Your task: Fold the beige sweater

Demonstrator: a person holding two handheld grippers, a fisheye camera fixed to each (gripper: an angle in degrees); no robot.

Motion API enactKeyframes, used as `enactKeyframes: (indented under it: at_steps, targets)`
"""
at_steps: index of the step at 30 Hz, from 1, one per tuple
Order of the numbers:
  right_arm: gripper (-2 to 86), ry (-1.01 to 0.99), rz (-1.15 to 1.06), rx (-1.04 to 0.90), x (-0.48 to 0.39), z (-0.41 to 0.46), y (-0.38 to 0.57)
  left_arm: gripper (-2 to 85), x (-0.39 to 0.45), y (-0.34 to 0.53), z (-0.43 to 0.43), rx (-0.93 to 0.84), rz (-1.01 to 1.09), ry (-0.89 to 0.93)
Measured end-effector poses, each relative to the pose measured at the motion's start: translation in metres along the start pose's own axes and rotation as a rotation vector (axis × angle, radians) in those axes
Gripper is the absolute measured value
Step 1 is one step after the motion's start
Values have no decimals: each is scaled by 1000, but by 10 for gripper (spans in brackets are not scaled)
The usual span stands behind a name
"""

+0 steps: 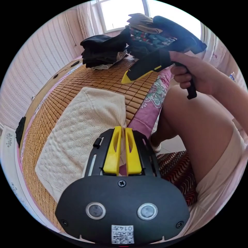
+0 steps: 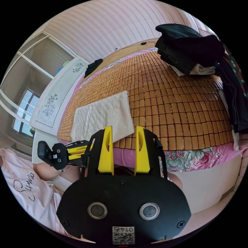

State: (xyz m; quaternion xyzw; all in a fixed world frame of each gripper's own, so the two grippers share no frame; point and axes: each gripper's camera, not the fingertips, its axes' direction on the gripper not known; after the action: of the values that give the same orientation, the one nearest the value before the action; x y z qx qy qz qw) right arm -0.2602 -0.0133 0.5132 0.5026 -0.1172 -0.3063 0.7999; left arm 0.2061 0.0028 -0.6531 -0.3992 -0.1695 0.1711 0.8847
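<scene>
One cream cable-knit beige sweater (image 1: 82,134) lies folded into compact rectangle on woven bamboo mat (image 2: 175,103), near bed edge. Left gripper (image 1: 123,152) — jaws nearly together, gripping nothing we can see. Right gripper (image 2: 124,152) — jaws apart, empty, lifted clear. We'd judge fold done (just square edges gently). Two grippers, one dark clothes pile (image 2: 186,51).

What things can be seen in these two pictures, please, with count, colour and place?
sweater: one, beige, folded, near edge of mat
mat: one, brown bamboo, covering the bed
sheet: one, pink floral, hanging under the mat edge
clothes pile: one, mostly black, far end of mat
window: one, bright, behind the pile
left gripper: one, black and yellow, jaws almost closed, at sweater corner
right gripper: one, black and yellow, jaws open, above bed edge
hand: one, holding the right gripper
</scene>
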Motion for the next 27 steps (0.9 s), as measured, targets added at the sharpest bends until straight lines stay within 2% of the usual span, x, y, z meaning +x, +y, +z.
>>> enactKeyframes:
  at_steps: [5,9,12,22,27]
  targets:
    - [170,-95,87,-10,39,13,-9,-3,-5,44,-65,0,15,133]
    - [86,-340,175,-114,61,30,-3,-5,-8,74,-97,-25,-25,159]
    - [51,-452,251,-67,78,13,16,-6,-12,90,-117,-37,-54,128]
    - [31,-268,116,104,71,-146,19,-5,-21,75,-157,175,-92,217]
    - [41,-251,-16,14,8,-144,-28,-1,-40,80,-160,253,-172,277]
